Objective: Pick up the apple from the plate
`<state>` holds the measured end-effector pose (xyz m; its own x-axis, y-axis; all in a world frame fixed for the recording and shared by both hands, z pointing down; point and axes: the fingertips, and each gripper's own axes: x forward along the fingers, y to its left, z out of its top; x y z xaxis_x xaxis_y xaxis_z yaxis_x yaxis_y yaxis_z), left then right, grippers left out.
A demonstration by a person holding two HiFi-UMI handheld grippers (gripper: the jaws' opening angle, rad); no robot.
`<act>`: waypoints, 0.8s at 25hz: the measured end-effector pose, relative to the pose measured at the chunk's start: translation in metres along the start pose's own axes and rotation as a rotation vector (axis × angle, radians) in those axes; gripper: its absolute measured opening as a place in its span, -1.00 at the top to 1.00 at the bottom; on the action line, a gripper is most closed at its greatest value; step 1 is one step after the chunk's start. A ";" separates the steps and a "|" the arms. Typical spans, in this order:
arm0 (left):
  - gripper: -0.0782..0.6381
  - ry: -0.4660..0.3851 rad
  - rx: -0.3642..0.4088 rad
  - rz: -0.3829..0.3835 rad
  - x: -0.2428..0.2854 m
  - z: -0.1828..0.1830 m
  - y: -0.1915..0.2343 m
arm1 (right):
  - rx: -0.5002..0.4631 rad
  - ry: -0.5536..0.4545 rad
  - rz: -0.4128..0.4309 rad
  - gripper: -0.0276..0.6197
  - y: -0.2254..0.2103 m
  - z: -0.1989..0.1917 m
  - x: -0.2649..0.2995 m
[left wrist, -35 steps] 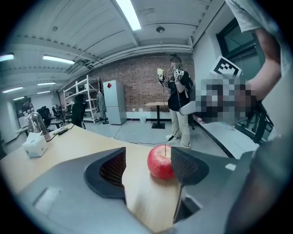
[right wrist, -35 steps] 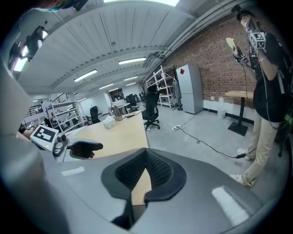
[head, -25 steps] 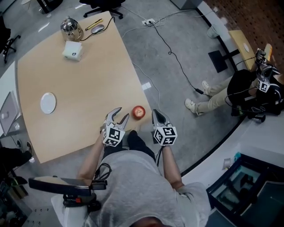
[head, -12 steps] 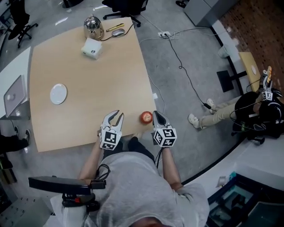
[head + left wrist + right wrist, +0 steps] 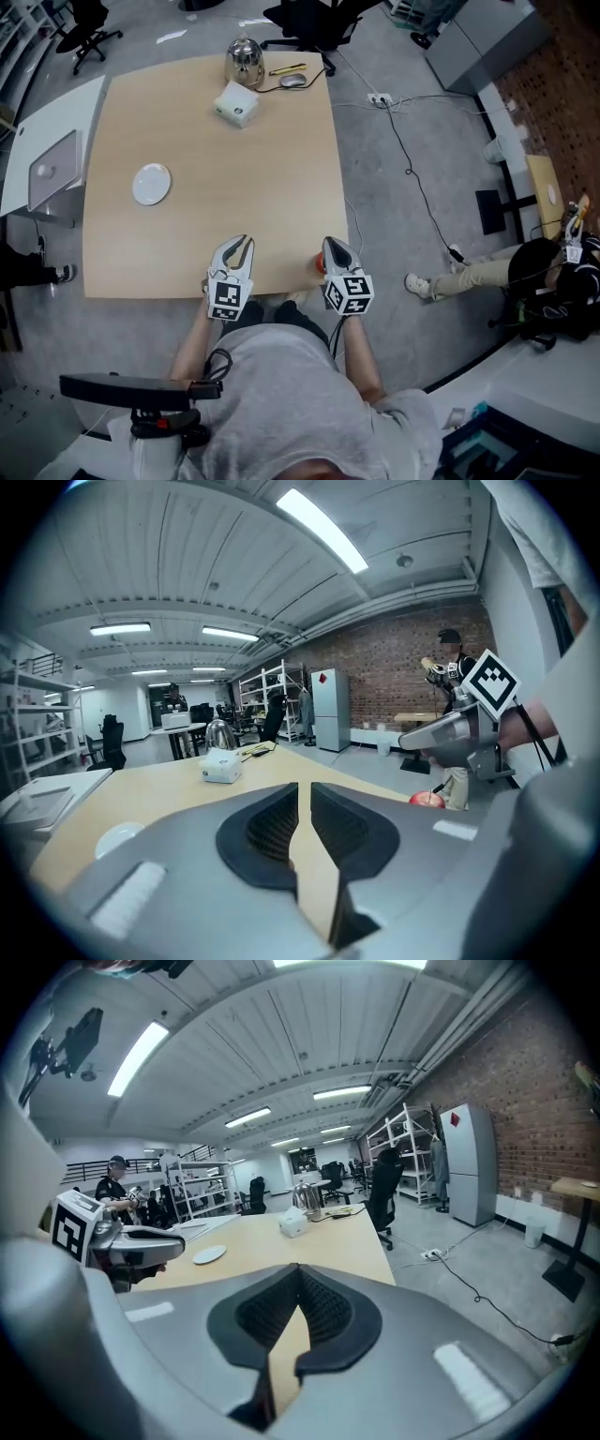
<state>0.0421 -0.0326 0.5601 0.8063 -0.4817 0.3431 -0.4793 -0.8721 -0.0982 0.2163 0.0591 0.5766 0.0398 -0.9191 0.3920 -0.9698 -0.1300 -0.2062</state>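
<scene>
**A:** Where is the apple (image 5: pixel 320 266) now?

**B:** It isn't on the plate (image 5: pixel 151 184). It sits at the near edge of the bench (image 5: pixel 216 150), tucked just beside the right tool (image 5: pixel 331 244) on that tool's left side, mostly hidden under it from above. The plate lies bare, well apart, ahead and to the left of the left tool (image 5: pixel 242 242).

**A:** And the tools?

**B:** The right tool's jaws are pressed together at the tips with nothing in them. The left tool's jaws have just been closing, and only a thin slit is left between them, also with nothing in it.

**A:** So how would you take the apple well?

**B:** I'd use the right tool, since it's closest. It has to spread wide first, because shut jaws would only nudge the fruit. Then I'd bring it squarely over the apple's widest part and close gently. My worry is the edge: a sideways knock could roll the apple off the bench. So I'd come down from above rather than sweep in.

**A:** How does the apple look?

**B:** It's red, round and smooth, with a thin stem standing up. I can't tell whether it touches the right tool.
</scene>
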 end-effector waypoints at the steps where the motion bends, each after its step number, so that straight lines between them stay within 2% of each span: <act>1: 0.61 -0.003 -0.009 0.013 -0.004 0.001 0.005 | -0.004 -0.003 0.013 0.90 0.005 0.003 0.003; 8: 0.65 -0.013 -0.033 0.103 -0.027 0.003 0.035 | -0.043 -0.006 0.081 0.90 0.034 0.014 0.024; 20: 0.73 -0.024 -0.056 0.200 -0.053 0.002 0.067 | -0.088 -0.010 0.149 0.90 0.063 0.025 0.045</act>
<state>-0.0325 -0.0659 0.5333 0.7005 -0.6476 0.2999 -0.6489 -0.7529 -0.1099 0.1630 0.0000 0.5586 -0.1036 -0.9295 0.3540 -0.9826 0.0403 -0.1815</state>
